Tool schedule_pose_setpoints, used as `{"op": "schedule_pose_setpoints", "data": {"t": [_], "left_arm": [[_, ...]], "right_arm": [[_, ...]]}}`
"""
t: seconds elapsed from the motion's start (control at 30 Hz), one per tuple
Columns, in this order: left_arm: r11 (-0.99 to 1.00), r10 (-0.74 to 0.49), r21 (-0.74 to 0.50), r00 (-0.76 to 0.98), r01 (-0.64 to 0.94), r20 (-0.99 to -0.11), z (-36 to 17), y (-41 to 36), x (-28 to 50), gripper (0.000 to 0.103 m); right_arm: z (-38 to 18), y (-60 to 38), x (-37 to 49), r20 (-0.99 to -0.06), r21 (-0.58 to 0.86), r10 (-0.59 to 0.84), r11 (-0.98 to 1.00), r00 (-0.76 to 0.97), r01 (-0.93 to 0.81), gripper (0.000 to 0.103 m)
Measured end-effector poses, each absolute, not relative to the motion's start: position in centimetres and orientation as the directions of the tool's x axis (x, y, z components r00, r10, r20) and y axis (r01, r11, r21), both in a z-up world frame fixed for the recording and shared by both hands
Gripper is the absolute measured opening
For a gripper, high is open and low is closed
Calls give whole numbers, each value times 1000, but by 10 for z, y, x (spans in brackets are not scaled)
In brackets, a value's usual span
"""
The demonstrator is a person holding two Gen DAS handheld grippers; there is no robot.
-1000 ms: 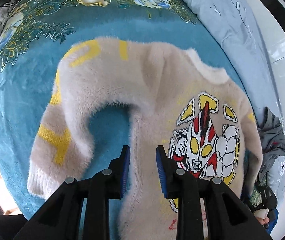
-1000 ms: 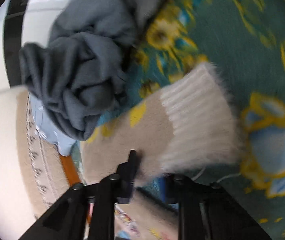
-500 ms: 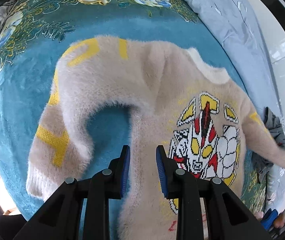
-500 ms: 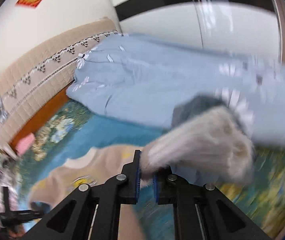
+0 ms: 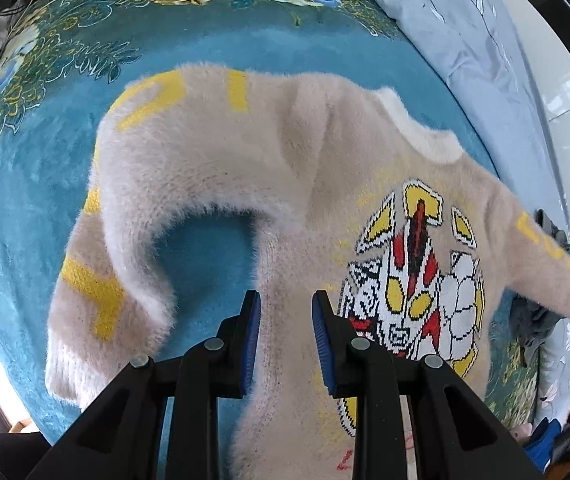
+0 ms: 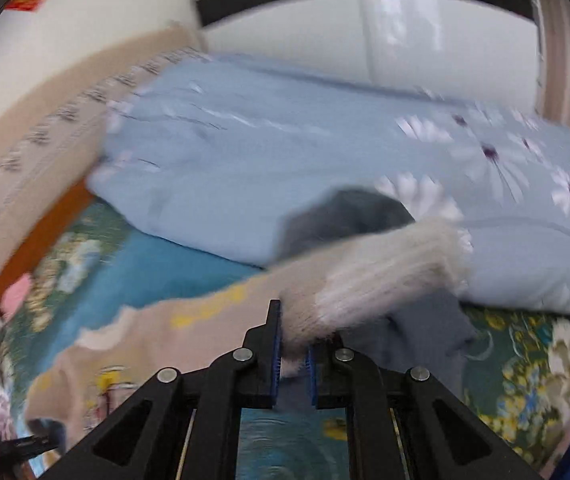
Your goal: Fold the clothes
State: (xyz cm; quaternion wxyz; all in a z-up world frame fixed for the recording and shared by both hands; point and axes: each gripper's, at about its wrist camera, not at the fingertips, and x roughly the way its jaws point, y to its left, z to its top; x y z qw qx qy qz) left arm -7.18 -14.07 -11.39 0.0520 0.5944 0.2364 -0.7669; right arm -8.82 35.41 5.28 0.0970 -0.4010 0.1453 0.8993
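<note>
A fluffy beige sweater [image 5: 305, 168] with a cartoon hero on its chest [image 5: 417, 280] lies face up on the teal blanket. Its left sleeve [image 5: 101, 280], marked with yellow, bends down toward the cuff. My left gripper [image 5: 287, 320] hovers open over the sweater's side edge below the armpit, with nothing between its pads. The other sleeve [image 5: 545, 268] stretches out, lifted, to the right edge. My right gripper [image 6: 293, 340] is shut on that sleeve's ribbed cuff [image 6: 385, 280], which it holds above the bed; the cuff hides the tip of its right finger.
The teal floral blanket [image 5: 37, 184] covers the bed. A light blue flowered quilt [image 6: 285, 160] lies along the far side. A crumpled grey garment [image 6: 345, 212] sits behind and under the lifted cuff. A wooden bed frame [image 6: 41, 236] and a wall stand beyond.
My right gripper has risen off the blanket and rolled upright, carrying the cuff. The sleeve now stretches out from the sweater body. The left gripper has hardly moved.
</note>
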Motion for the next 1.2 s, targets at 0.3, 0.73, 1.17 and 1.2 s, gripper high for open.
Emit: {"op": "schedule_pose_setpoints", "data": {"t": [0.3, 0.73, 1.17, 1.2], "left_arm": [[-862, 217, -322, -289, 392, -933, -119, -146, -71, 27], [-591, 416, -705, -600, 393, -683, -73, -215, -45, 27], [-634, 354, -535, -406, 558, -843, -132, -327, 3, 34], [-641, 355, -521, -384, 564, -852, -138, -327, 5, 34]], "right_arm": [[1, 398, -88, -835, 302, 12, -827, -551, -475, 15], [50, 348, -16, -758, 326, 8, -862, -652, -389, 52], [11, 257, 8, -825, 349, -126, -881, -551, -321, 52], [8, 250, 8, -830, 347, -130, -882, -542, -319, 52]]}}
